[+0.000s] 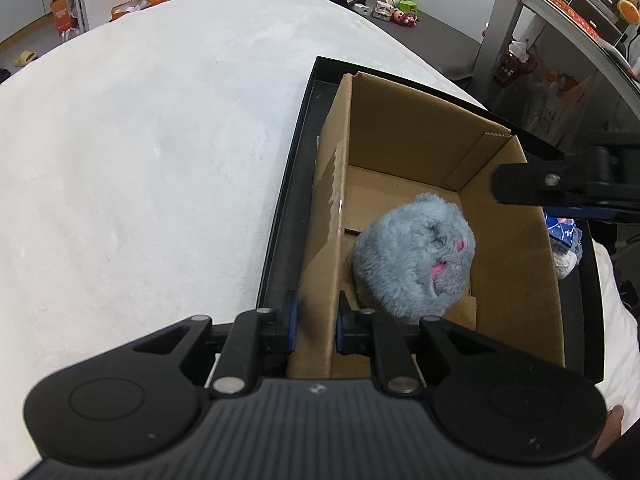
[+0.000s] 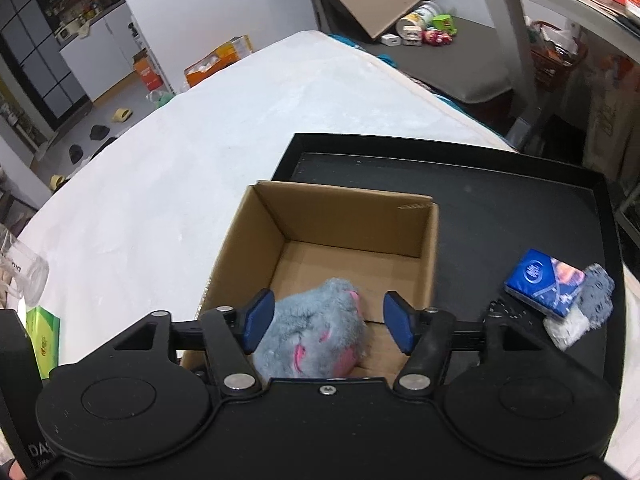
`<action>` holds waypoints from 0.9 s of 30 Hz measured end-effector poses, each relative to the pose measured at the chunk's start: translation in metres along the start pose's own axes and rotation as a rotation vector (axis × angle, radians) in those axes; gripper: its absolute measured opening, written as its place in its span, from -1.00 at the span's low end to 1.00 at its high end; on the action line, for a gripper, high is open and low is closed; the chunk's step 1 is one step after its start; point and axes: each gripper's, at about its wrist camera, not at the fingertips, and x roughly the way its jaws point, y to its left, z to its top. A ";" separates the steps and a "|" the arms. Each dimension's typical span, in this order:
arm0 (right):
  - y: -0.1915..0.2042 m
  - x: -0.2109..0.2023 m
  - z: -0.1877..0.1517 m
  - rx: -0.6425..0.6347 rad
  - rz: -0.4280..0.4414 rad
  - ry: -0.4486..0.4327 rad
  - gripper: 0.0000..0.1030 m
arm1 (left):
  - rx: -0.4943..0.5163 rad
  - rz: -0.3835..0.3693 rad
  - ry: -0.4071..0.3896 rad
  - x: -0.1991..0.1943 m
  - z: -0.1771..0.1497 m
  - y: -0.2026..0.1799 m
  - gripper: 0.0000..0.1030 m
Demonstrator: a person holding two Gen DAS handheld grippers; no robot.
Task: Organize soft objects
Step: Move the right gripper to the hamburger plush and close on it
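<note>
We are reading only the letters "DA" in pale print on a black object (image 2: 38,450) at the lower left edge; the blue tissue packet's (image 2: 544,282) round logo is staying illegible to us.

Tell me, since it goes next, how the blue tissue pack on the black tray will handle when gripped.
The blue tissue pack looks soft-wrapped, so it will probably squash rather than resist. Its glossy wrap may slip between pads. It lies flat on the black tray, leaning on grey cloth, so rolling seems unlikely.
</note>
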 end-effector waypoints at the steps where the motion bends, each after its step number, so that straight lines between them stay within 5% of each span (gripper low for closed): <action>1: -0.002 -0.002 -0.001 0.004 -0.001 -0.004 0.22 | 0.003 0.003 0.000 0.000 0.000 -0.001 -0.69; 9: -0.029 -0.023 -0.013 0.050 -0.010 -0.052 0.38 | 0.044 0.059 -0.021 -0.007 -0.002 -0.010 -0.66; 27: -0.117 -0.032 -0.053 0.206 -0.019 -0.063 0.69 | 0.103 0.204 -0.046 -0.022 -0.001 -0.032 0.35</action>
